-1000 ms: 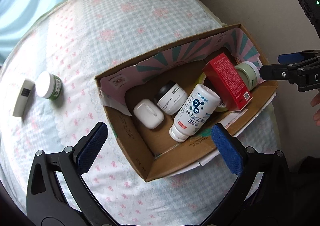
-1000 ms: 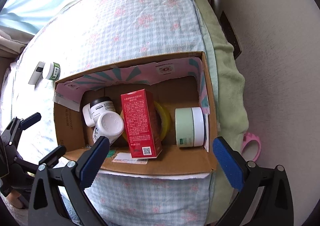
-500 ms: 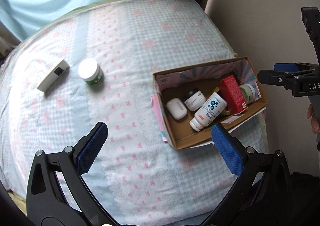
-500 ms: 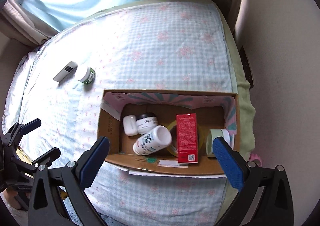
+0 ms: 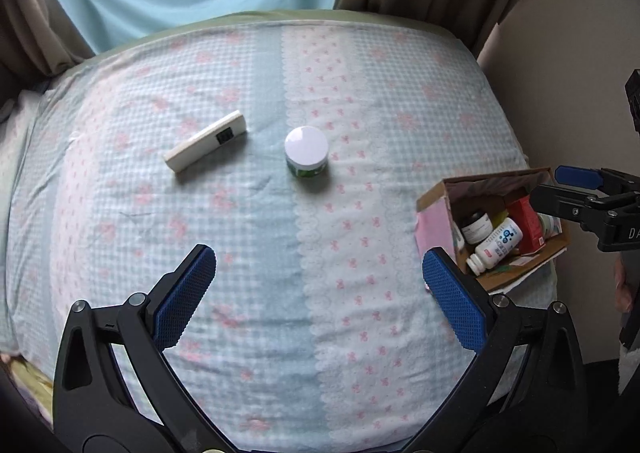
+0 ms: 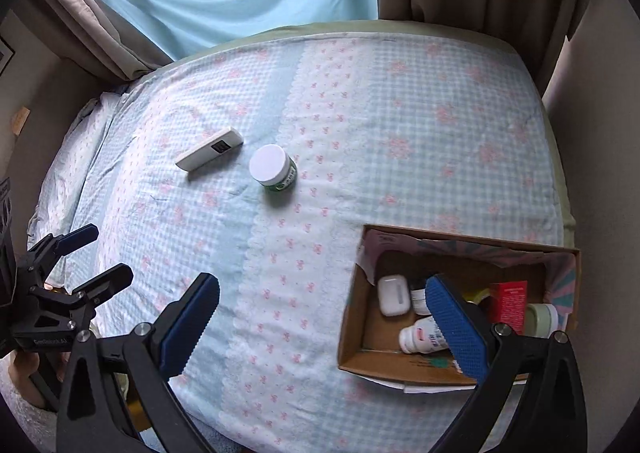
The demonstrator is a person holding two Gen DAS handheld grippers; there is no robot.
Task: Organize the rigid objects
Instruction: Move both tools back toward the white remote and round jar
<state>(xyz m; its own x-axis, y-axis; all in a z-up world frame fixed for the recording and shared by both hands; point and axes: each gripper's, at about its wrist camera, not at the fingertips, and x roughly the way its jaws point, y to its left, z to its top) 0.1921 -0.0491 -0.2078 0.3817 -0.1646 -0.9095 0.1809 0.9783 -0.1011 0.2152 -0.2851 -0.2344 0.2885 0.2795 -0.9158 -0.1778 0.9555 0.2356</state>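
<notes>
Left wrist view is now framing the jar [image 5: 306, 151] ahead, box [image 5: 434, 200] sliding right; both hand-held grippers [image 5: 319, 293] [image 6: 323, 319] are gaping empty.

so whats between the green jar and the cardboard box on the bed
Nothing but bare bedspread. The right wrist view shows it: the green jar stands apart from the cardboard box, with only patterned fabric in between.
</notes>
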